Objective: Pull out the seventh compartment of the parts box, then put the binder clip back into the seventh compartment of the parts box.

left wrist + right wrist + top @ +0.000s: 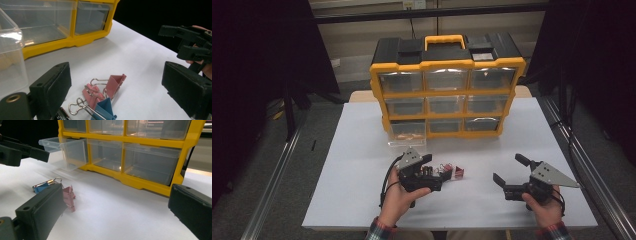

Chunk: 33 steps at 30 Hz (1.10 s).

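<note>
The left gripper (115, 92) gapes wide over the binder clips (102, 96), gripping nothing. The right gripper (511, 175), well apart, is wide open and empty too.

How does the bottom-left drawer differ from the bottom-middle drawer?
The bottom-left drawer is pulled out over the table; the bottom-middle drawer is pushed in flush. The bottom-left drawer holds some pale brownish items, too blurred to name; the bottom-middle drawer looks empty. Both are clear plastic in the same yellow cabinet.
</note>
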{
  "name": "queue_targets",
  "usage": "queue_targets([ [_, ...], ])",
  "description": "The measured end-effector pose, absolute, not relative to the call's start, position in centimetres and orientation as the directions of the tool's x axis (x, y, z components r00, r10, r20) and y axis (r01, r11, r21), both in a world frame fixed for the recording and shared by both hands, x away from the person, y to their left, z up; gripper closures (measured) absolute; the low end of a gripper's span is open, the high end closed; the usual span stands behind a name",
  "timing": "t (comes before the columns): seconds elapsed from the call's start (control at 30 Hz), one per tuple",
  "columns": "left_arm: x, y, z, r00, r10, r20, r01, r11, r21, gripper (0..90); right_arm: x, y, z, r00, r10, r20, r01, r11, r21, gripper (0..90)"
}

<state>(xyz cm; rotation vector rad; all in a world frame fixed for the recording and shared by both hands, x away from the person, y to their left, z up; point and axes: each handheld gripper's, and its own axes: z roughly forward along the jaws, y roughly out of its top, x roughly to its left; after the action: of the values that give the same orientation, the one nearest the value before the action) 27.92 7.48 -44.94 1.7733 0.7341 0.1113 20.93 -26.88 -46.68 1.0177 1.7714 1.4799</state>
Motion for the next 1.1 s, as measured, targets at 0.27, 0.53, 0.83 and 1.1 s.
queue_targets([
  [0.27,27.9,6.9,-44.6,0.831,0.513,-0.214,0.380,-0.242,0.893,10.4,20.9,-26.9,-46.6,-0.521,0.853,0.024,0.172,0.077,0.982,0.0],
  [0.53,27.9,6.4,-44.9,0.850,0.490,-0.195,0.377,-0.308,0.874,17.2,20.8,-26.9,-46.6,-0.523,0.852,0.020,0.170,0.081,0.982,0.0],
  [0.83,27.9,6.0,-45.2,0.859,0.486,-0.163,0.374,-0.378,0.847,30.2,20.8,-26.9,-46.6,-0.521,0.853,0.023,0.170,0.077,0.982,0.0],
  [1.1,28.4,6.0,-46.0,0.865,0.484,-0.134,0.370,-0.434,0.821,40.9,20.8,-27.0,-46.7,-0.519,0.855,0.024,0.173,0.077,0.982,0.0],
])
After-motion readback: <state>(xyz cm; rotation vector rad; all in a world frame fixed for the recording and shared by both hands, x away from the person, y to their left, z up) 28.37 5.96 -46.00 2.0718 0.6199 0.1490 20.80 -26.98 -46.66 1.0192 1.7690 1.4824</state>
